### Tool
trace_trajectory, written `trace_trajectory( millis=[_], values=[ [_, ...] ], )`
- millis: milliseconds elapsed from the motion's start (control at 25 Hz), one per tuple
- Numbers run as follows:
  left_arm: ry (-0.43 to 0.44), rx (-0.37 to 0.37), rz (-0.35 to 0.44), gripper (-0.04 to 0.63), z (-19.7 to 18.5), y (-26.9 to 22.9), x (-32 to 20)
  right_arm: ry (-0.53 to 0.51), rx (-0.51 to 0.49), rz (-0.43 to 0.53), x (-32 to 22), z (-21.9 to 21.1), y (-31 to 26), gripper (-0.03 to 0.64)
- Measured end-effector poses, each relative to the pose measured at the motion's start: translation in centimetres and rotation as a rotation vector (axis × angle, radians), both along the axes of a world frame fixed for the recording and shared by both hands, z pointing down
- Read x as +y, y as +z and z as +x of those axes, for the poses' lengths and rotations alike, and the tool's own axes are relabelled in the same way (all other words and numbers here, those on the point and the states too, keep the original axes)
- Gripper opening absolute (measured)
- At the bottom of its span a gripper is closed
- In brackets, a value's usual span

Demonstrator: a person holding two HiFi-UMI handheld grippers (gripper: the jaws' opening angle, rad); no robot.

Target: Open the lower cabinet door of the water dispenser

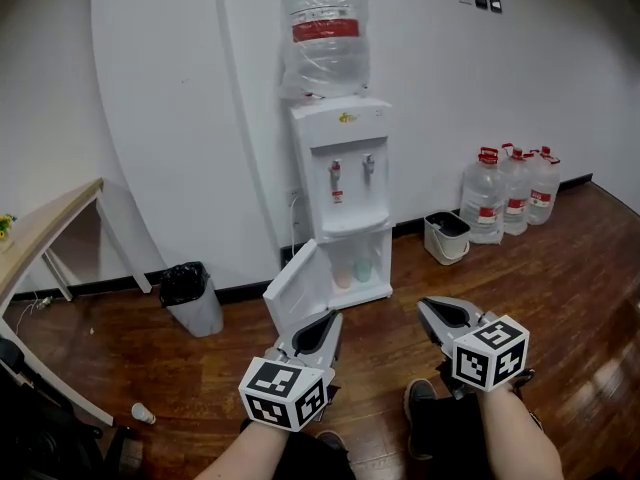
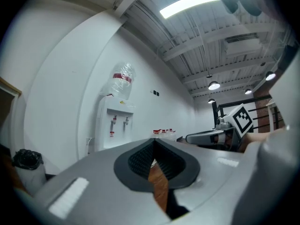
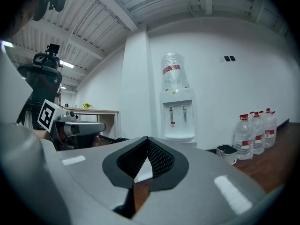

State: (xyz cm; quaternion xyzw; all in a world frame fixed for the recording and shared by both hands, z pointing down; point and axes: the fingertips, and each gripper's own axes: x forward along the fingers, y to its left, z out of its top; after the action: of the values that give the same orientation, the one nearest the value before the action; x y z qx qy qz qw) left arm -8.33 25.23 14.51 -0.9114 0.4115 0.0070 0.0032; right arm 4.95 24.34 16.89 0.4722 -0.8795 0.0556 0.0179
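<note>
The white water dispenser (image 1: 340, 168) stands against the wall with a large bottle (image 1: 325, 28) on top. Its lower cabinet door (image 1: 297, 288) is swung open toward the left, and pale cups (image 1: 352, 268) show inside. My left gripper (image 1: 322, 326) and right gripper (image 1: 440, 313) are held side by side well short of the dispenser, both pointing level at it. Each is shut with nothing between its jaws. The left gripper view has its gripper (image 2: 154, 142) low, the dispenser (image 2: 115, 125) far off. The right gripper view shows that gripper (image 3: 148, 142) below the dispenser (image 3: 178, 114).
A bin with a black bag (image 1: 190, 293) stands left of the dispenser, a white bucket (image 1: 446, 236) and several full water bottles (image 1: 510, 193) to its right. A wooden table (image 1: 40, 228) is at the left edge, a paper cup (image 1: 143, 413) on the wooden floor.
</note>
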Motion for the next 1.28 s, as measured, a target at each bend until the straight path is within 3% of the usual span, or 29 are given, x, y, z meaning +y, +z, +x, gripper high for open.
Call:
trace_trajectory(
  millis=[200, 400, 560, 680, 800, 920, 1160, 1280],
  values=[
    [-0.006, 0.022, 0.045, 0.018, -0.2, -0.8, -2.6, -0.027, -0.015, 0.002, -3.9, -0.6, 0.0, 0.002],
    [-0.032, 0.021, 0.021, 0.018, -1.5, 0.3, -7.6, -0.041, 0.033, -0.002, -8.1, -1.6, 1.3, 0.002],
    [-0.03, 0.025, 0.013, 0.018, -1.3, 0.5, -10.8, -0.032, -0.002, -0.019, -12.1, -0.8, 1.7, 0.002],
    [-0.024, -0.019, 0.018, 0.018, -1.5, 1.2, -13.1, -0.033, -0.027, -0.03, -15.2, -1.1, 2.0, 0.002],
    [-0.034, -0.073, 0.046, 0.018, -1.8, 2.0, -16.2, -0.042, 0.023, -0.024, -18.3, -1.2, 2.7, 0.002],
    [-0.03, -0.122, 0.032, 0.018, -2.2, 3.8, -18.7, -0.039, -0.001, -0.084, -20.1, -1.8, 3.5, 0.002],
    [0.008, -0.044, -0.022, 0.018, -3.3, 3.6, -22.0, -0.08, -0.018, -0.059, -23.1, -4.6, 1.3, 0.002],
    [0.014, -0.065, 0.002, 0.018, -2.9, 3.9, -23.1, -0.096, -0.022, -0.079, -25.5, -5.3, 3.6, 0.002]
  ],
)
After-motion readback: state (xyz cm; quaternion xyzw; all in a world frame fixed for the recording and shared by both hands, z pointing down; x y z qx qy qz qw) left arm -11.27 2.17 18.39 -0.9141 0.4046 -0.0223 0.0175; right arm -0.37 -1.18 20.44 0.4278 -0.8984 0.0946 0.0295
